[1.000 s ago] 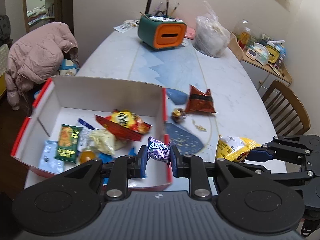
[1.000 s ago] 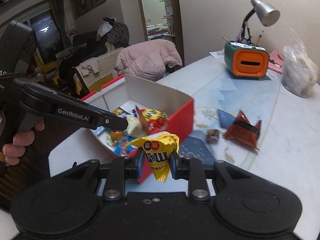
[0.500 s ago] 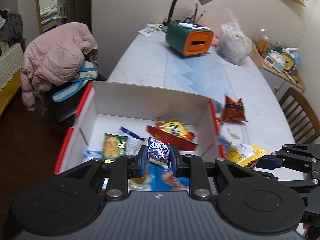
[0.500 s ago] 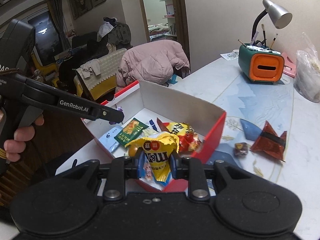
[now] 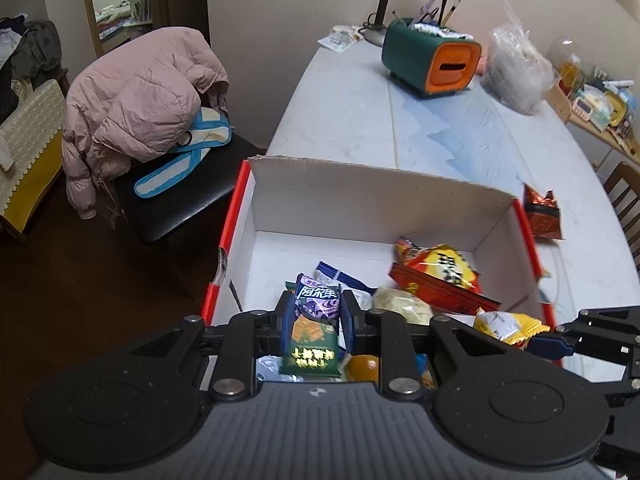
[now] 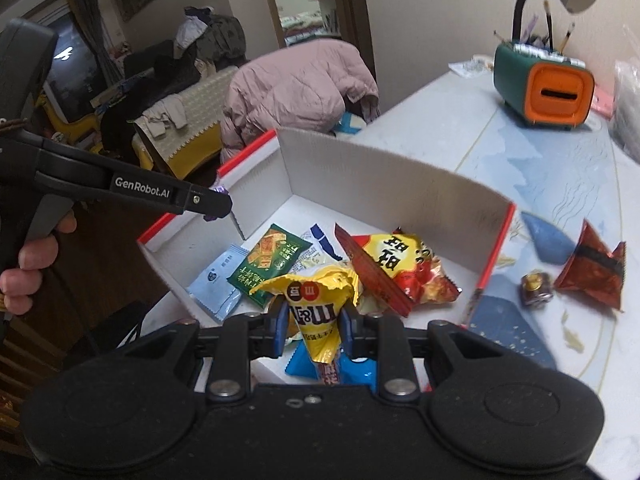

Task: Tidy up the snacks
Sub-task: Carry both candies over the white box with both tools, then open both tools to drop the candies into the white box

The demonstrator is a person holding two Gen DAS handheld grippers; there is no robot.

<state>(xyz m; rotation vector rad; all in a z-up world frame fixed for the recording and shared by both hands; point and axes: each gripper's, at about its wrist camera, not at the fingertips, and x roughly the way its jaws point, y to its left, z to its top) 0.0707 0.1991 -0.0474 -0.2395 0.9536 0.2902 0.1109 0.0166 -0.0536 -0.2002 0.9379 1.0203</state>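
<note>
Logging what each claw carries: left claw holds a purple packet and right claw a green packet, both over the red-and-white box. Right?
One slip: the right claw is shut on a yellow packet, as the right wrist view shows. The green packet lies in the box. The left claw does hold the purple packet.

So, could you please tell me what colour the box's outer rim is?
Red, clearest in the right wrist view.

The box point(image 5: 376, 200) is white inside with red edges. Beside it, the worktop point(image 5: 344, 120) is pale marble with blue patches. A purple packet point(image 5: 318, 300) and a yellow packet point(image 6: 316, 304) hang over the box; blue pads point(image 6: 280, 324) pinch the yellow one.
</note>
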